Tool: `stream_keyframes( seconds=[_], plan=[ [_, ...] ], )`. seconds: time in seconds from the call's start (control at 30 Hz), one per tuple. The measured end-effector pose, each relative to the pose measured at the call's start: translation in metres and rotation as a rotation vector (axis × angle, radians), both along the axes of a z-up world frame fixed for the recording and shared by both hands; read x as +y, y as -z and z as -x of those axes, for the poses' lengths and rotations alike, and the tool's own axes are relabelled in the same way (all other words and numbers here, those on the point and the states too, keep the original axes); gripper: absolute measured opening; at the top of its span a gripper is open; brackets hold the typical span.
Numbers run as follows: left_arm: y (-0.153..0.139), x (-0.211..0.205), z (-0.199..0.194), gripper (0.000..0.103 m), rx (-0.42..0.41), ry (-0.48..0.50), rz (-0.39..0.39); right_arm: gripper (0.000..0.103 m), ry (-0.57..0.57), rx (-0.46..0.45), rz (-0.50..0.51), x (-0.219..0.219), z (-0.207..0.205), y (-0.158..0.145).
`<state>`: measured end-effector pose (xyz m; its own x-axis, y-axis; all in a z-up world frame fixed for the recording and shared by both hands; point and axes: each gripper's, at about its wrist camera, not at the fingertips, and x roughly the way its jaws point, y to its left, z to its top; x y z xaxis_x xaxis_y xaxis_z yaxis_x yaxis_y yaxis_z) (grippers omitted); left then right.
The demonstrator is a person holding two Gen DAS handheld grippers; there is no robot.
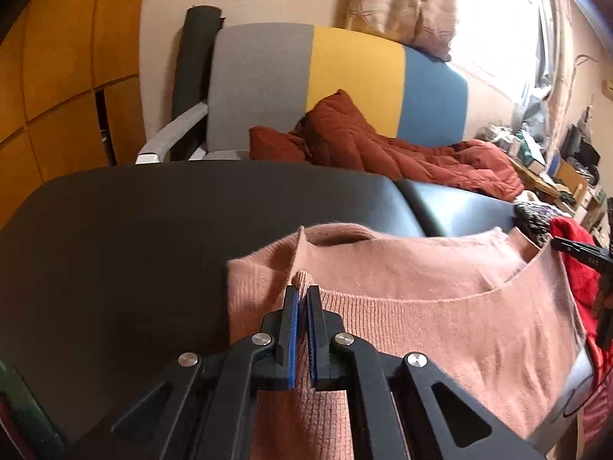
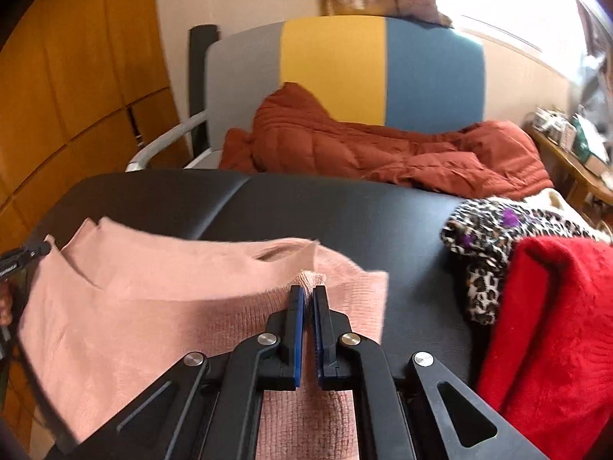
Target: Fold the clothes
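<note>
Black padding (image 1: 134, 230) is lying under the pink sweater (image 1: 440, 306). The left gripper (image 1: 302, 295) and right gripper (image 2: 308, 293) are each pinching its ribbed edge tight. Uneven pulling could be making a crooked fold. Only the right view is showing the leopard cloth (image 2: 482, 268) and red cloth (image 2: 555, 326) fully.

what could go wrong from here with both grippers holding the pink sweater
Each gripper, left and right, pinches only a small bunch of the sweater hem, so the knit may slip out mid-fold. The red garment and leopard cloth lie close on the right; a sweep there could snag them.
</note>
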<state>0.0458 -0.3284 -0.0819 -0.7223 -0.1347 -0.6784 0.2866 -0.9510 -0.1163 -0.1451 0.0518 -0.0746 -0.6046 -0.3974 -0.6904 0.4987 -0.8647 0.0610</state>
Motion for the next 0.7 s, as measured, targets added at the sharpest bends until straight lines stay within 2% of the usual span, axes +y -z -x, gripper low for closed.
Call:
stream_keyframes(
  seconds=[0.2,0.4,0.43,0.5,0.53,0.57,0.7],
  plan=[
    [0.028,-0.014,0.021,0.003,-0.085,-0.096,0.014,0.005,0.096,-0.063,-0.005,0.006,0.024,0.029],
    [0.052,-0.015,0.023,0.006,-0.125,-0.117,0.007,0.006,0.107,-0.101,0.001,0.005,0.023,0.057],
    [0.052,-0.017,0.023,0.006,-0.123,-0.123,-0.005,0.006,0.109,-0.101,0.004,0.005,0.023,0.057],
    [0.048,-0.022,0.022,0.015,-0.118,-0.156,-0.029,0.016,0.114,-0.104,0.005,0.005,0.023,0.056],
    [0.044,-0.025,0.02,0.015,-0.109,-0.171,-0.042,0.024,0.116,-0.107,0.002,0.006,0.023,0.055],
    [0.039,-0.026,0.018,0.016,-0.098,-0.19,-0.041,0.028,0.115,-0.106,0.001,0.006,0.022,0.052],
    [0.006,-0.023,-0.003,0.018,-0.002,-0.248,-0.005,0.028,0.11,0.004,-0.033,0.004,0.004,0.023]
  ],
)
